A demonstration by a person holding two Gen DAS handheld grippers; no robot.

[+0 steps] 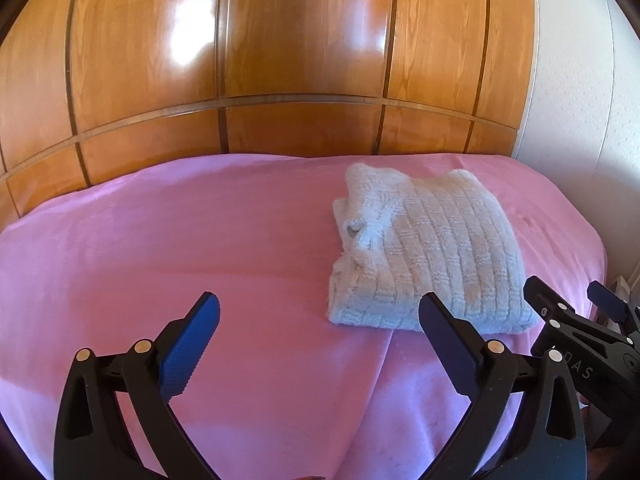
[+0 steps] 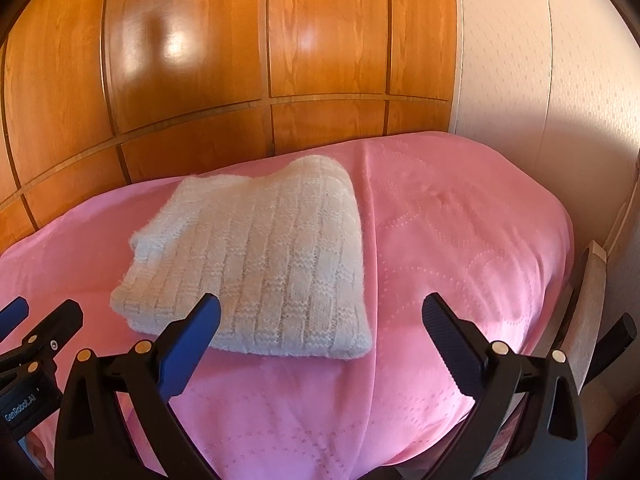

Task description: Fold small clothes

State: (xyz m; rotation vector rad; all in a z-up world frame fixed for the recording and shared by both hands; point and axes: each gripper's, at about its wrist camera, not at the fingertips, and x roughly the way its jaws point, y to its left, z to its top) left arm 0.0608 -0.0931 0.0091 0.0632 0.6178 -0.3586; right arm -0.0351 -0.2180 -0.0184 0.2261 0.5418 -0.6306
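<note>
The white knit garment (image 1: 428, 256) lies folded into a neat block on the pink blanket (image 1: 180, 232) that covers the bed, and nothing is touching it. The left gripper (image 1: 320, 320) hangs just short of it with jaws spread wide and empty, only pink cloth between the blue pads; its right finger (image 1: 448, 340) overlaps the garment's near edge in the picture, though contact cannot be told. From the right wrist view, the garment (image 2: 256, 256) sits up and to the left, ribbed squares on top, folded edges stacked along the near-left side. The right gripper (image 2: 320, 320) is spread wide too, nothing between its fingers, its left pad (image 2: 192, 344) in front of the garment's near corner. Each gripper shows at the edge of the other's view, side by side at the bed's near end. Behind the bed rises a glossy wooden panel wall (image 1: 280, 60), with pale wallpaper (image 2: 560, 80) to the right.
</note>
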